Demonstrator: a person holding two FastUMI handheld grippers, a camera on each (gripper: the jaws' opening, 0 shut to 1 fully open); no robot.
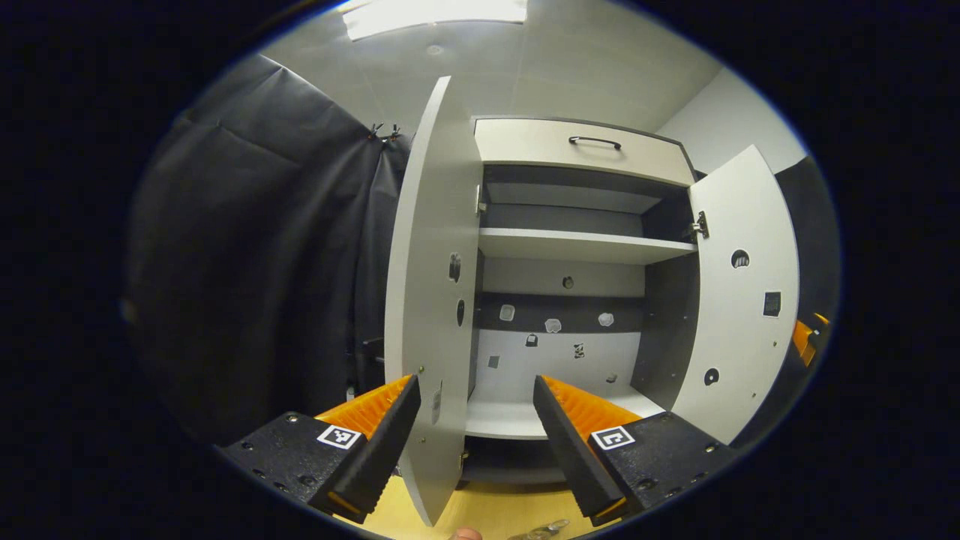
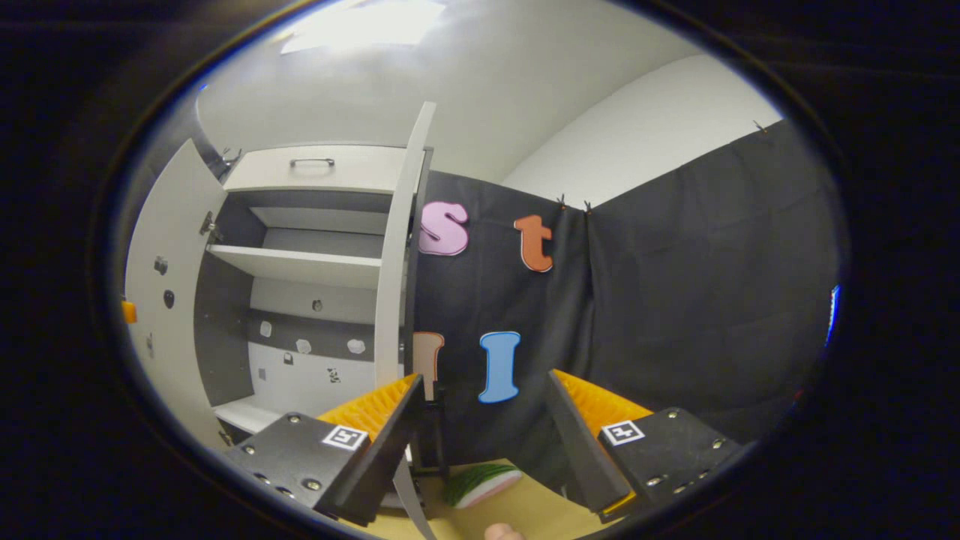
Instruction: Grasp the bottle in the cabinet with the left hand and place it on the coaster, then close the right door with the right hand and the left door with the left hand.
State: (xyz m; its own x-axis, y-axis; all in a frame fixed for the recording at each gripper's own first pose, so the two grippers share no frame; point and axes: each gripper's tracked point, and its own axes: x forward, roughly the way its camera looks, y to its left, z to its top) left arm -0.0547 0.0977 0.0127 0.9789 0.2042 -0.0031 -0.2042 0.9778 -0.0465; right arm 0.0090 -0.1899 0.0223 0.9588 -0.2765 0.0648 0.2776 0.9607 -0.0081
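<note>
Your left gripper (image 1: 474,409) has its fingers apart, empty, before the cabinet (image 1: 577,247) at frame centre (both doors open). Your right gripper (image 2: 484,409) is spread too, straddling the right door (image 2: 397,247) edge left of centre.

The cabinet (image 1: 585,247) is pale grey-white with a dark interior back band, a top drawer with a dark handle, and one inner shelf. Both doors stand open. In the left gripper view, the left door (image 1: 431,300) is swung outward, seen nearly edge-on, and the right door (image 1: 739,300) is open wide, its inner face showing. In the right gripper view, the right door (image 2: 397,255) appears edge-on and the left door (image 2: 161,285) stands open at the far side. The lower compartment floor (image 1: 502,420) is white.
</note>
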